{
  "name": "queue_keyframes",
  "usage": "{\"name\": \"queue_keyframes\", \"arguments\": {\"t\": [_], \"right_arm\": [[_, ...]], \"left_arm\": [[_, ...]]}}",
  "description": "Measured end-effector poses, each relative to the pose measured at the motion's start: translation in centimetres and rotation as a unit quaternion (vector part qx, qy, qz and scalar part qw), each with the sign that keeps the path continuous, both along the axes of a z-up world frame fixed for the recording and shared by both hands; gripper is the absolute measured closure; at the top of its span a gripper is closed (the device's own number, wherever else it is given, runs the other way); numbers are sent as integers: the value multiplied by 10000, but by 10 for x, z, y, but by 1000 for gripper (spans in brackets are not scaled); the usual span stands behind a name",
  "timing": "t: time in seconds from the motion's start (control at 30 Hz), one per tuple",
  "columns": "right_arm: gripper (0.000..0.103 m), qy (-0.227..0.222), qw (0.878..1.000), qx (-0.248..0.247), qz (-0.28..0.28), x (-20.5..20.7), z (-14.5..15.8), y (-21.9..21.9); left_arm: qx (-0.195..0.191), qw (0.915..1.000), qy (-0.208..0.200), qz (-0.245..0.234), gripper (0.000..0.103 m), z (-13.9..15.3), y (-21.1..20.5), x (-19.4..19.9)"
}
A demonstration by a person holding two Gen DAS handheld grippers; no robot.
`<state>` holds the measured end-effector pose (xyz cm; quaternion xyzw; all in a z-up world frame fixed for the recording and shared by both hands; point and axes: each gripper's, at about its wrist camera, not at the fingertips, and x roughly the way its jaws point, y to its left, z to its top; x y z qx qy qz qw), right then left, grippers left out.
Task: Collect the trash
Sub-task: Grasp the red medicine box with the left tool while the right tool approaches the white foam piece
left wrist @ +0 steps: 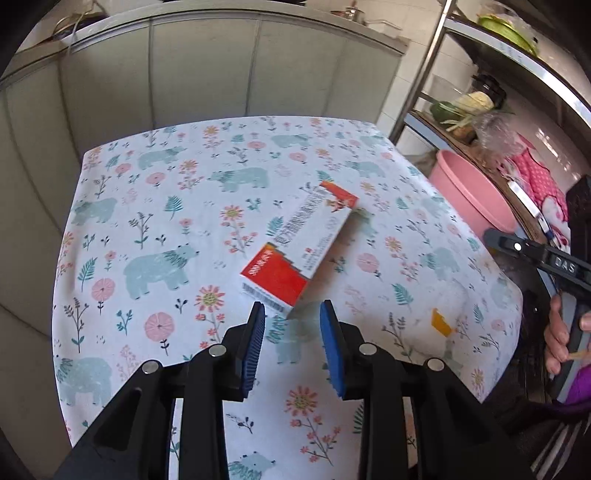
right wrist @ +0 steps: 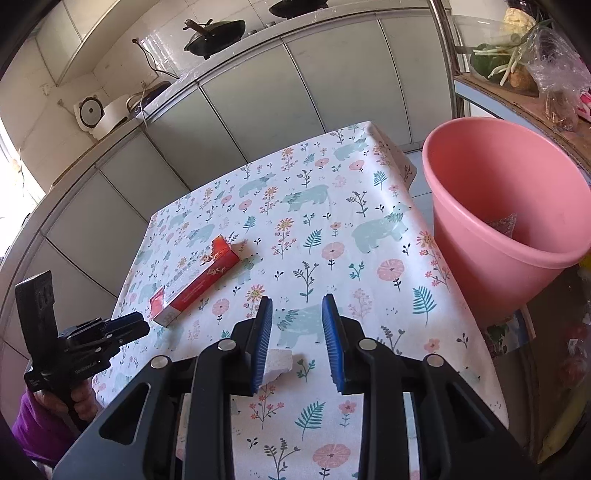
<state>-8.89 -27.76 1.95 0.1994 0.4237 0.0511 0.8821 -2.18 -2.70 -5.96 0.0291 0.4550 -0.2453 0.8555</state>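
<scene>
We can read only "DAS" in white letters on the black right tongs [left wrist: 517, 247]. The red and white box [left wrist: 295, 247] carries printed characters and a barcode, too blurred for us.

A home kitchen: beyond the jaws a counter [right wrist: 236, 48] with pale cabinet doors carries a wok [right wrist: 214, 35] and rice cooker [right wrist: 99, 114]; vegetables [right wrist: 506, 62] fill a shelf at right.

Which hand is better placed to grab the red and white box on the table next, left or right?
Left. The left gripper has its jaws open right at the near end of the box. The right gripper sits farther off, over a white scrap, with the box away to its left.
</scene>
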Motion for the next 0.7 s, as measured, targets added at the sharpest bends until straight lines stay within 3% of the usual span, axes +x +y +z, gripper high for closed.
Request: {"name": "queue_keyframes", "arguments": {"t": [0.17, 0.27, 0.43, 0.7], "right_arm": [[74, 56, 10000, 16, 6, 1, -2, 2], [74, 87, 10000, -3, -5, 1, -2, 2], [74, 121, 9999, -44, -29, 1, -2, 1], [75, 199, 9986, 252, 410, 1, -2, 6]], "left_arm": [[274, 9984, -407, -287, 67, 15, -12, 4], [509, 9971, -330, -449, 59, 11, -21, 20], [992, 9917, -354, -730, 57, -4, -36, 38], [956, 9923, -128, -772, 55, -16, -36, 50]]}}
